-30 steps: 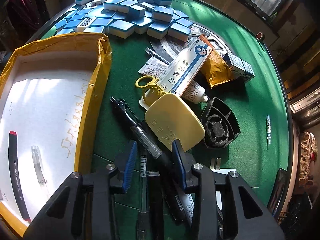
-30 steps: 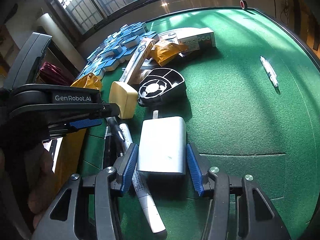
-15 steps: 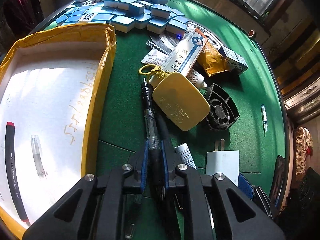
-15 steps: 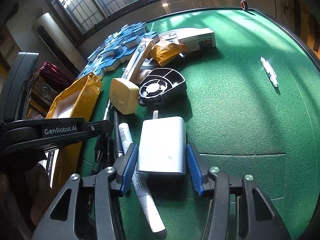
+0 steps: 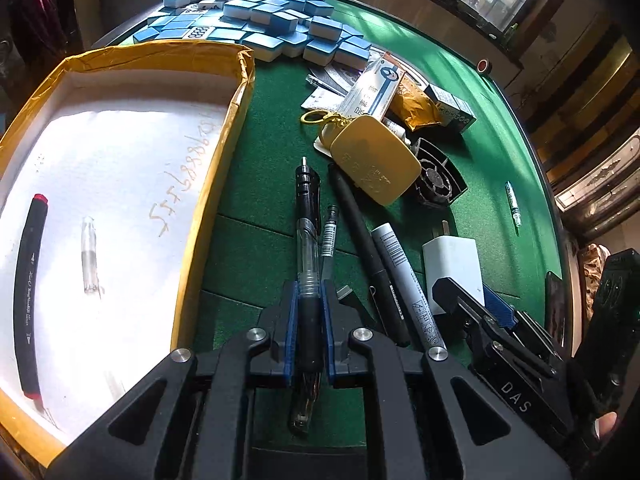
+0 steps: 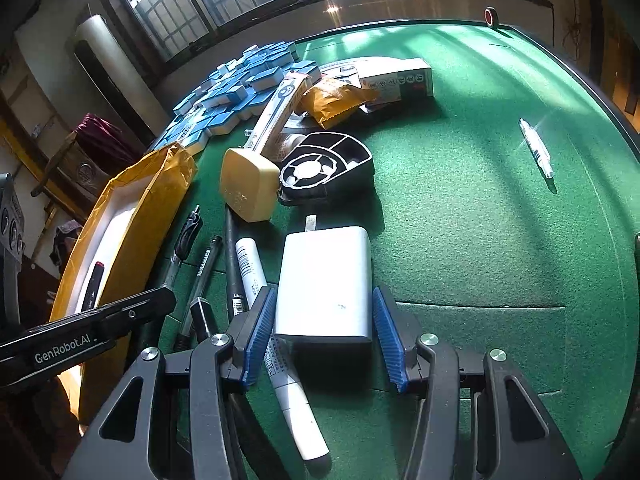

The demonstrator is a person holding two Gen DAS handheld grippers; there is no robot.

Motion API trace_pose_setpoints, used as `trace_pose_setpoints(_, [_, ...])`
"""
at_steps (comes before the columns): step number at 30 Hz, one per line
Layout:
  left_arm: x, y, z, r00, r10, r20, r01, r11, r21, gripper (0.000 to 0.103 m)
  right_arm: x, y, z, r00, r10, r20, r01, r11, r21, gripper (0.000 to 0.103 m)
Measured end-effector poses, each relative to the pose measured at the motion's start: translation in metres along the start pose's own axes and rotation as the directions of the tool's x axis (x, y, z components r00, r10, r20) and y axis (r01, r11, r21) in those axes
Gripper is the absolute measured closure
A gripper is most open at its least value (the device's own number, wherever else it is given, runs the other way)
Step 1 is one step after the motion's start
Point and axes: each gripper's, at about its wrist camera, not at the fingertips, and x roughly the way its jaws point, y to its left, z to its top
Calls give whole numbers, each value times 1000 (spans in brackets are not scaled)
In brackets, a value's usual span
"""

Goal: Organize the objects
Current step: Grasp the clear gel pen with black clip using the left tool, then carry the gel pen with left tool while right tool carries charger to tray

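My left gripper (image 5: 308, 312) is shut on a clear pen with a black grip (image 5: 307, 208), which points away along the fingers, just right of the yellow-taped box (image 5: 240, 92). In the box lie a black marker with a red cap (image 5: 30, 280) and a small clear tube (image 5: 89, 256). My right gripper (image 6: 323, 332) has its blue pads against both sides of a white charger (image 6: 326, 280) on the green felt. The held pen (image 6: 188, 232) and the box (image 6: 132, 216) also appear at the left of the right wrist view.
On the felt lie a thin black pen (image 5: 329, 236), a long black pen (image 5: 360, 232) and a white marker (image 5: 404, 276). Beyond them are a yellow case (image 5: 376, 160), a black fan part (image 5: 438, 180), an ointment box (image 5: 374, 88) and several mahjong tiles (image 5: 256, 12). A small pen (image 5: 513, 204) lies alone at the right.
The left jaws closed on the clear pen, and the gripper drew it away from the yellow case toward the box. The right gripper and the charger have not moved.
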Motion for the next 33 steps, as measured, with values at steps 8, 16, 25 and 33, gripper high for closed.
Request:
trace_pose_setpoints(8, [17, -9, 3, 988, 155, -17, -153, 985, 84, 94, 7, 13, 3, 999, -54, 1, 54, 997, -57, 51])
trace_pose_setpoints(16, [24, -19, 3, 971, 238, 3, -236, 958, 166, 94, 9, 20, -2, 992, -128, 19, 129, 984, -124, 60])
trace_pose_setpoints(25, [35, -31, 16, 955, 293, 31, -292, 927, 236, 93, 7, 18, -4, 992, -123, 26, 125, 985, -119, 60])
trace_pose_setpoints(33, [14, -13, 8, 988, 154, 27, -157, 975, 159, 94, 1, 2, -2, 1000, -16, 19, 17, 999, -35, 61])
